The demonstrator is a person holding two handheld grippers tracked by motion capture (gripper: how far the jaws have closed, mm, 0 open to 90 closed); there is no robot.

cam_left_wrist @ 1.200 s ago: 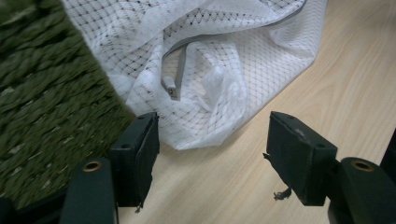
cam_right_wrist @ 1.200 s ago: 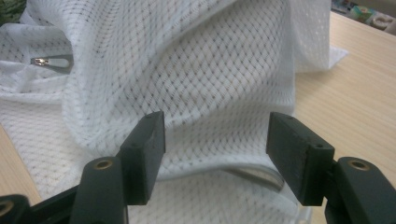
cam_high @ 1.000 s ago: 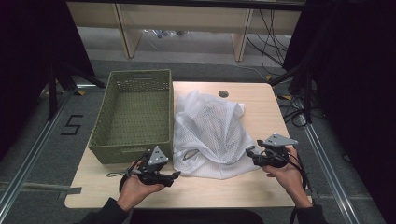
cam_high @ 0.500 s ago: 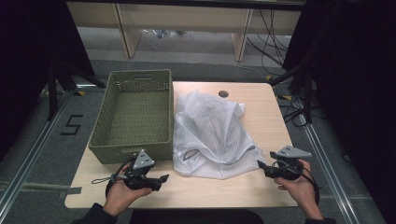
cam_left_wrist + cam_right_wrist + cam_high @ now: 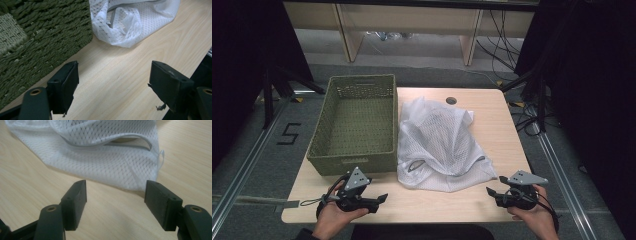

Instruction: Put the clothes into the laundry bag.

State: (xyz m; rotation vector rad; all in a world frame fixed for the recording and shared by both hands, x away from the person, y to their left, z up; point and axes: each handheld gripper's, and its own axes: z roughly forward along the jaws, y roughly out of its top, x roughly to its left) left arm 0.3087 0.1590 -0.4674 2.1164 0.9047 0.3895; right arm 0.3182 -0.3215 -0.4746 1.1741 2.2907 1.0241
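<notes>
A pale wooden desk (image 5: 507,125) carries a green woven basket (image 5: 354,125) on its left half and a white mesh bag (image 5: 437,142) spread flat beside it, filling the middle. The bag's left side lies just beside the basket's right wall, and its near hem stops short of the front edge of the desk. A small dark round hole (image 5: 451,100) sits near the back edge, beyond the bag.

Your left gripper (image 5: 379,199) is in your left hand at the front left of the desk, just in front of the basket's near wall and pointing right along the front edge. Its jaws have just been opening and stand wide apart, with nothing between them but bare wood. In the left gripper view the basket wall (image 5: 42,47) rises at the left and the bag's crumpled near corner (image 5: 125,27) lies ahead, apart from the jaws.

Your right gripper (image 5: 490,192) is in your right hand at the front right corner, pointing left toward the bag's near right corner. Its jaws are also spread and hold nothing. In the right gripper view the bag's hem (image 5: 110,170) lies just beyond the tips, not touching them.
</notes>
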